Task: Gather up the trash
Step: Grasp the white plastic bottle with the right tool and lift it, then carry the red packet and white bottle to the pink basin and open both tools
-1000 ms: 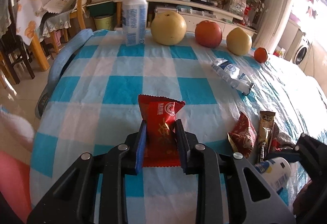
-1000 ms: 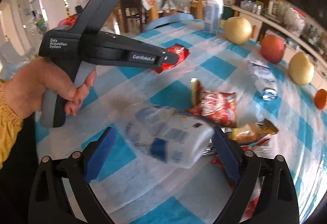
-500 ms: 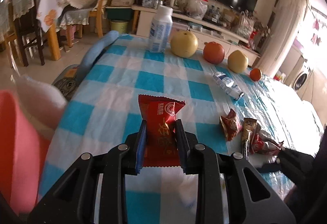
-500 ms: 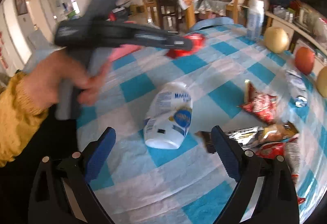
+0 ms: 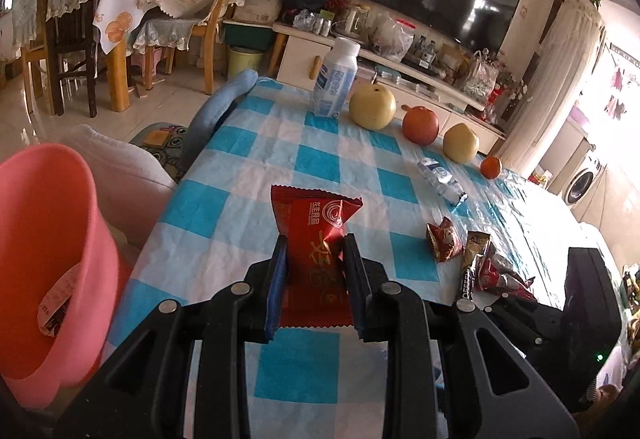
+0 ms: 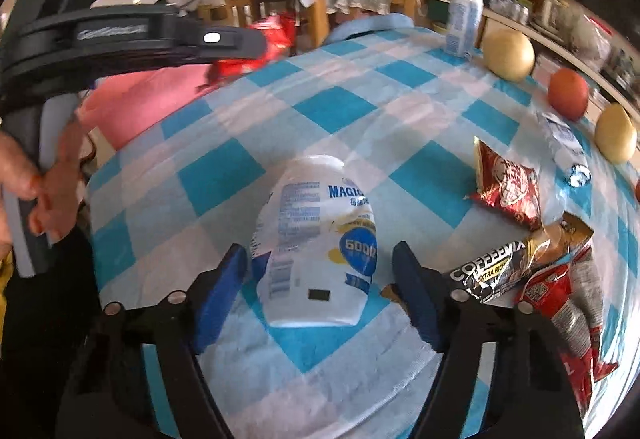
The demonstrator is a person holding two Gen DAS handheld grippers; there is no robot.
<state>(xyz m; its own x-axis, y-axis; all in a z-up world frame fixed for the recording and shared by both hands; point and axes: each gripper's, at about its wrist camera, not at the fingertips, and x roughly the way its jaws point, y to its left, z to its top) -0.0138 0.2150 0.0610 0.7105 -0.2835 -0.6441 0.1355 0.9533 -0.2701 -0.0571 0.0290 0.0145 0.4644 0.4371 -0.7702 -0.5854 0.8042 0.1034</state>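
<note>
Blue-padded jaws of the right gripper (image 6: 318, 279) have just been closing around the white bottle (image 6: 316, 243) lying on the checked tablecloth (image 6: 340, 111), not yet touching it. Its long axis runs away from the camera, narrow end far; smooth plastic could squirt out. Left gripper (image 5: 314, 271) stays clamped on the red wrapper (image 5: 316, 239), near the pink bin (image 5: 48, 239).

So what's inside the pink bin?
The pink bin shows one piece of paper trash lying against its inner wall. The bottom is hidden by the near rim, so more there cannot be seen.
</note>
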